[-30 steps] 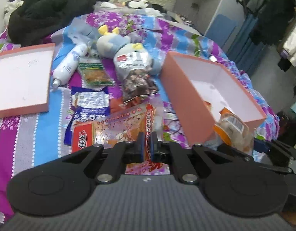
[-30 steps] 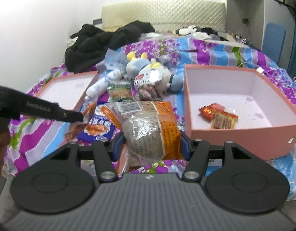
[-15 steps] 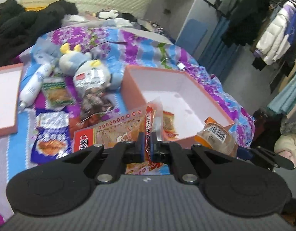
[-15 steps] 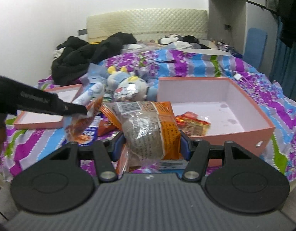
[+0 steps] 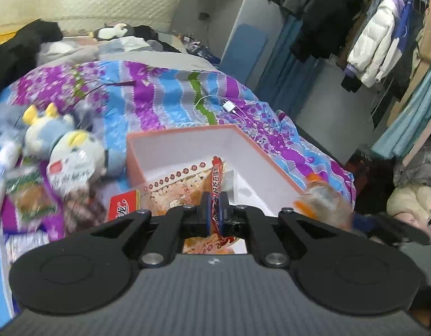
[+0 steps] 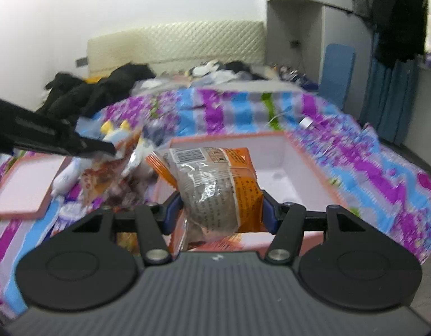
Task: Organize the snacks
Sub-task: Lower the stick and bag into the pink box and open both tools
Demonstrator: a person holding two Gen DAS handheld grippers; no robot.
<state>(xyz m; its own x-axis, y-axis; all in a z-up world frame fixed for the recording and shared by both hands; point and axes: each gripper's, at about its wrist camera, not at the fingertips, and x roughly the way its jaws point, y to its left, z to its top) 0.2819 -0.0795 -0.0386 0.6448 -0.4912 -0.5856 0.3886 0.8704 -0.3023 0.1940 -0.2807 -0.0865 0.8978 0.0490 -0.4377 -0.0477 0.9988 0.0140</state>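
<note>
Carrying a snack in each hand, the person has brought both grippers up off the bed (image 5: 165,98) and across to the pink box (image 5: 187,137); a second ago the left gripper looked down on the loose packets, with the box off at 3 o'clock, and now the box sits dead ahead at 12 o'clock. The left gripper (image 5: 214,214) has its fingers pinched nearly together on the edge of a flat red-and-clear packet (image 5: 184,187), which hangs over the near wall of the box. The right gripper (image 6: 219,210) holds its fingers about half open around a puffy orange bag (image 6: 215,184), squeezed at both sides, in front of the box interior. In the right view the left gripper comes in from 9 o'clock, its packet dangling over the box's left wall. Both snacks look nearly placed for release, I judge. More packets, a plush toy (image 5: 67,151) and the box lid (image 6: 25,187) lie on the bed at 9 o'clock.
</note>
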